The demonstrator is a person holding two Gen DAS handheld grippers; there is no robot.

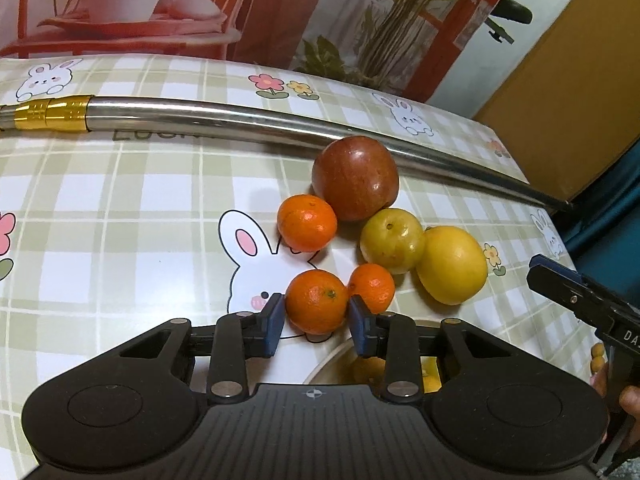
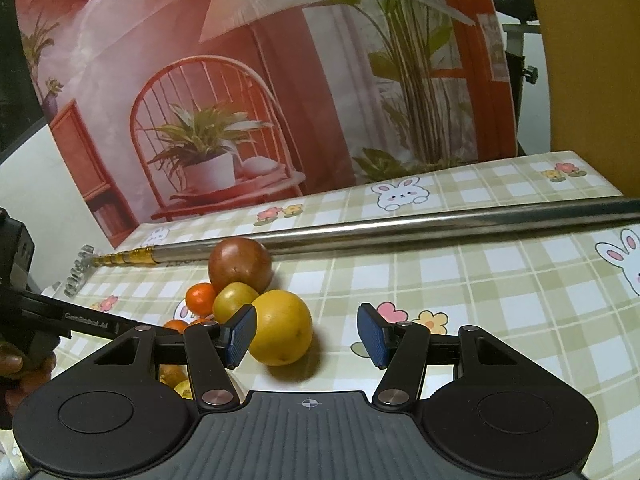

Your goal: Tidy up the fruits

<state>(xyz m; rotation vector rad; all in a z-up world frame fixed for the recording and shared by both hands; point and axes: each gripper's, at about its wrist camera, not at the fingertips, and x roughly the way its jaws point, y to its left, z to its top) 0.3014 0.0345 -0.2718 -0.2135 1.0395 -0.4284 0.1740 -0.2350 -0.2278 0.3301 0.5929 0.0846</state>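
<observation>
Fruits lie clustered on the rabbit-print tablecloth: a red apple (image 1: 355, 178), a yellow-green plum (image 1: 391, 240), a yellow lemon (image 1: 452, 265) and three mandarins. My left gripper (image 1: 316, 318) has its blue pads closed against the sides of the nearest mandarin (image 1: 316, 301); another small mandarin (image 1: 373, 286) sits just behind and a third (image 1: 307, 222) further back. My right gripper (image 2: 306, 334) is open and empty; its left pad is beside the lemon (image 2: 282, 328). The apple (image 2: 240, 266) and plum (image 2: 234, 300) lie behind.
A long steel pole (image 1: 248, 120) with a gold collar lies across the table behind the fruit. A pale bowl rim (image 1: 324, 364) holding fruit shows under my left gripper. A printed backdrop (image 2: 280, 80) stands at the table's far edge.
</observation>
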